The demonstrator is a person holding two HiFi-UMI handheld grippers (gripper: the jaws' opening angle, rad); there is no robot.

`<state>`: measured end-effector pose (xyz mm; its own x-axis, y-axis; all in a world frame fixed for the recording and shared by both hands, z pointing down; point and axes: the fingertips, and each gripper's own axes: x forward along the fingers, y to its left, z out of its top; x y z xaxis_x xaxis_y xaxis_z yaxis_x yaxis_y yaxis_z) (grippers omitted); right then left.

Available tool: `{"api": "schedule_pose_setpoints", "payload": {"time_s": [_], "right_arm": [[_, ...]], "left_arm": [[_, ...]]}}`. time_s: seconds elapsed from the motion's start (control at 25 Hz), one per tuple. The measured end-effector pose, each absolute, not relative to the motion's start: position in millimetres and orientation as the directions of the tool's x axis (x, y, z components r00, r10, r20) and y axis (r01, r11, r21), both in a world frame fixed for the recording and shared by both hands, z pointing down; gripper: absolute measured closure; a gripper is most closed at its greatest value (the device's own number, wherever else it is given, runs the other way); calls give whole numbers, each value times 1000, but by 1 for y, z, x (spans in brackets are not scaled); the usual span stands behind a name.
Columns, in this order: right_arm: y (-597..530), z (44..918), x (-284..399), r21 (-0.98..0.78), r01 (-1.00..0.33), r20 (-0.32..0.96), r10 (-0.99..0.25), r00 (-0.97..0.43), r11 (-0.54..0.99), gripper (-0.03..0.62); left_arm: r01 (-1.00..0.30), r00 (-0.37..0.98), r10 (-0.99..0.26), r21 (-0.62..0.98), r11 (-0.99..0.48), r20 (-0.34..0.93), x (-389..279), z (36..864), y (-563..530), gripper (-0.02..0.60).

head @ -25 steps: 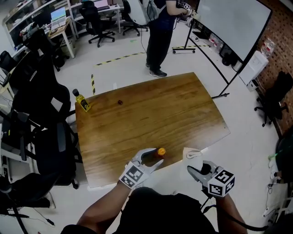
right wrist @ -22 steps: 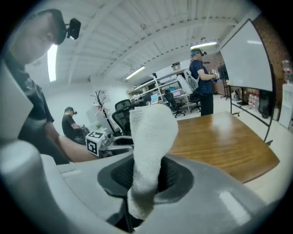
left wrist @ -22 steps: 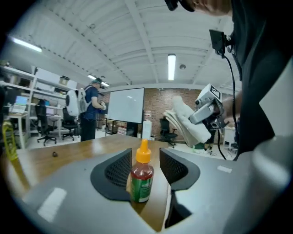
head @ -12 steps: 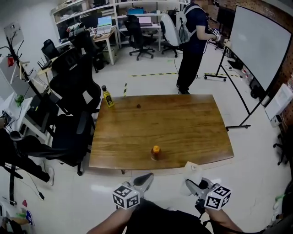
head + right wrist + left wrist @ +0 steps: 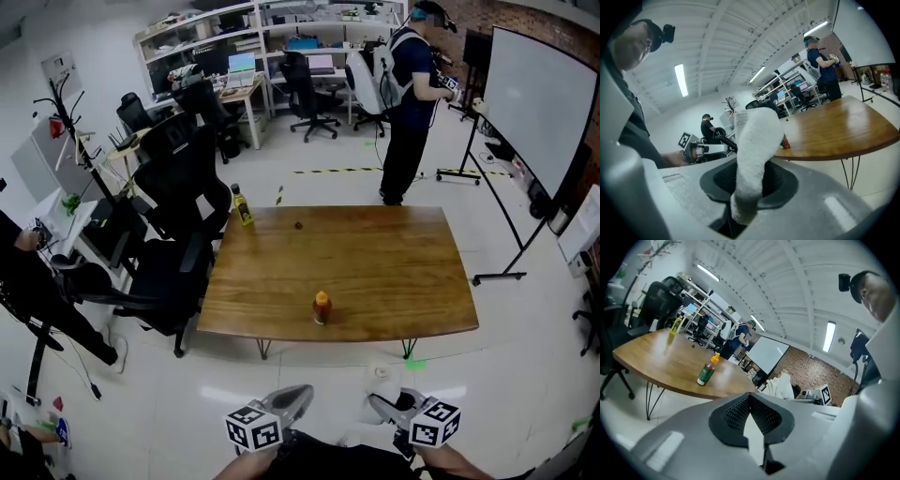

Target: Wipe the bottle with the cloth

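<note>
- The left hand-held gripper is held low at the near edge of the head view, over the floor and short of the worktop.
- In its own view its jaws are pressed together with nothing between them.
- The right hand-held gripper is beside it, also over the floor and short of the worktop.
- Its jaws pinch the white cloth, which stands up out of the jaws and folds over at the top.
- In the head view the cloth shows as a pale bundle just ahead of the right jaws.
- The bottle stands upright on the worktop close to its near edge, orange cap up, with a dark body and a green label.
- It is well apart from both grippers and touches neither.
- The left gripper view shows the bottle alone on the wood, off to the left of the jaws.
- A yellow bottle stands at the far left corner of the worktop.
- A small dark object lies near the far edge.
- A person stands beyond the far edge, beside a whiteboard.
- Black chairs are left of the worktop.
</note>
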<state>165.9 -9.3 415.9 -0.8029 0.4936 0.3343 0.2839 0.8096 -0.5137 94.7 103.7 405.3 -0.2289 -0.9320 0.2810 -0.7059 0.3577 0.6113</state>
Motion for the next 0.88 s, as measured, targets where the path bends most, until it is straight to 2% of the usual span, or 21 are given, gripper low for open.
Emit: {"api": "schedule_pose_setpoints", "payload": {"time_s": [0.56, 0.88], "right_arm": [[20, 401, 150, -456, 191, 339, 368, -866, 869, 517], [33, 403, 155, -437, 166, 366, 343, -865, 884, 519]], "left_arm": [[-785, -113, -945, 555, 274, 307, 83, 399, 133, 565], [-797, -89, -945, 546, 258, 316, 79, 401, 148, 566]]}}
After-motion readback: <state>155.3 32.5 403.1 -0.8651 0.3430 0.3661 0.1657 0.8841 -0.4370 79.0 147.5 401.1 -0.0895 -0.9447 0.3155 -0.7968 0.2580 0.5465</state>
